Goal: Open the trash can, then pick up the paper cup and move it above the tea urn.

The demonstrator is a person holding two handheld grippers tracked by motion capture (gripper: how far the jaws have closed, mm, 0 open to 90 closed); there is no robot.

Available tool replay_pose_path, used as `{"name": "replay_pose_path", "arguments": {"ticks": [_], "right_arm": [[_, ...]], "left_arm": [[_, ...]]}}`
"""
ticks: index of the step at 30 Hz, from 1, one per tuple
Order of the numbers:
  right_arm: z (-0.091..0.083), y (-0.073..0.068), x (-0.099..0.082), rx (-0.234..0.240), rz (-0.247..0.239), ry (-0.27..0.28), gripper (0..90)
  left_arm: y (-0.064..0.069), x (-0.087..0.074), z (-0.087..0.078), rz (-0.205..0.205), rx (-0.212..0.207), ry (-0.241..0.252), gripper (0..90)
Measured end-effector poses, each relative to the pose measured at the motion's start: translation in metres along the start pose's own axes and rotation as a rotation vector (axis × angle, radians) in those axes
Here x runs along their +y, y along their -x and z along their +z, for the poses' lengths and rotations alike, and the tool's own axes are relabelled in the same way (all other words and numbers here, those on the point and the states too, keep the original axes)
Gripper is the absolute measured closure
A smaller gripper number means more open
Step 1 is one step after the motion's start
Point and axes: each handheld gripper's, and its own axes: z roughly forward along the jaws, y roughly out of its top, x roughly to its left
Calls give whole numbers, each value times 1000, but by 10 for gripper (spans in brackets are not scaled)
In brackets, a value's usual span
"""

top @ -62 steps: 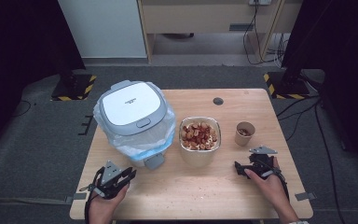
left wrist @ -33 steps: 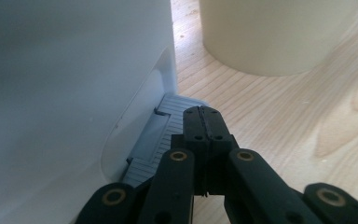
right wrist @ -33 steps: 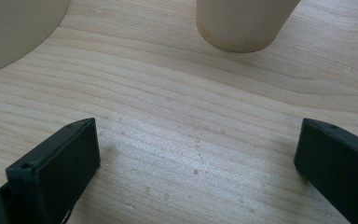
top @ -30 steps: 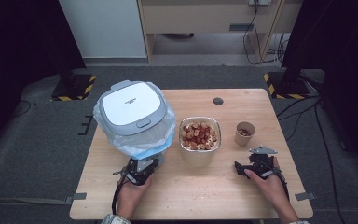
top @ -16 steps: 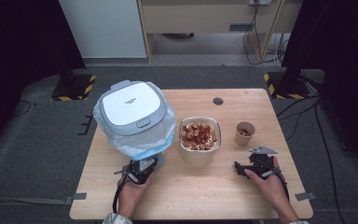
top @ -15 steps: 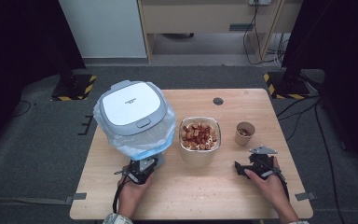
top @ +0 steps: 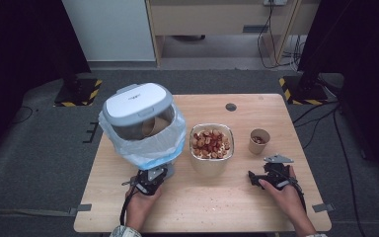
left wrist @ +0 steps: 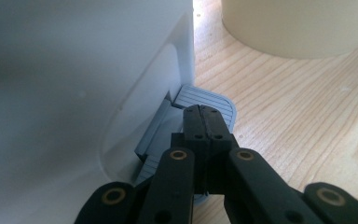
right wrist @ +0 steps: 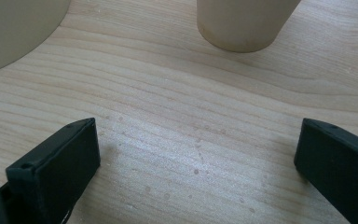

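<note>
The grey ribbed foot pedal (left wrist: 205, 100) juts from the base of the white step-on waste bin (top: 145, 126), which stands on the left half of the light wooden table (top: 237, 207). The pedal is a flat rounded tab with fine parallel grooves, set in a recess of the bin's white wall. The left gripper (left wrist: 204, 122) presses its tips down on the pedal with its two black jaws closed flat against each other and nothing between them. The bin's white lid (top: 137, 102) stands raised, a pale blue plastic liner (top: 170, 140) spills over the rim, and a brown paper cup (top: 150, 127) lies inside.

Just right of the bin sits a cream round bowl (top: 212, 148) heaped with reddish-brown and pale scraps. Further right stands a small tan paper cup (top: 259, 141) with a few dark bits in it. The right gripper (right wrist: 196, 154) rests near the table's front right, jaws spread wide over bare wood.
</note>
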Motion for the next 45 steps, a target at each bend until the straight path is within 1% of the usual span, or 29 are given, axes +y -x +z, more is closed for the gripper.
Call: {"name": "replay_pose_path", "arguments": {"ticks": [1,6,8,11,13,18,24,31,36,38,39,42,43,45], "right_arm": [[0,0,0,0,0,0,6],[0,0,0,0,1,0,6],[0,0,0,0,0,0,6],[0,0,0,0,1,0,6],[0,0,0,0,1,0,6],[0,0,0,0,1,0,6],[0,0,0,0,1,0,6],[0,1,0,14,-10,2,7],[-1,1,0,16,-11,-5,29],[-2,1,1,23,-2,-7,40],[-5,2,2,39,14,4,48],[-8,3,5,38,20,6,48],[-12,5,10,29,11,18,48],[-15,5,12,35,16,18,48]], "left_arm": [[0,-1,2,18,-5,-7,897],[-1,-2,3,8,-6,-12,897],[0,-1,3,16,-2,-14,896],[-1,-1,3,3,-8,-15,896],[-1,-1,3,2,-7,-15,896],[-1,-1,3,10,-4,-17,897],[-1,-1,3,8,-5,-17,897],[0,-1,3,7,-3,-16,897],[0,-1,3,7,-2,-16,897],[-1,-1,3,5,-4,-17,897],[0,-1,3,6,-4,-17,897],[0,-1,3,4,-4,-17,897],[-1,-1,3,5,-5,-17,897],[-1,-1,3,4,-5,-17,897]]}}
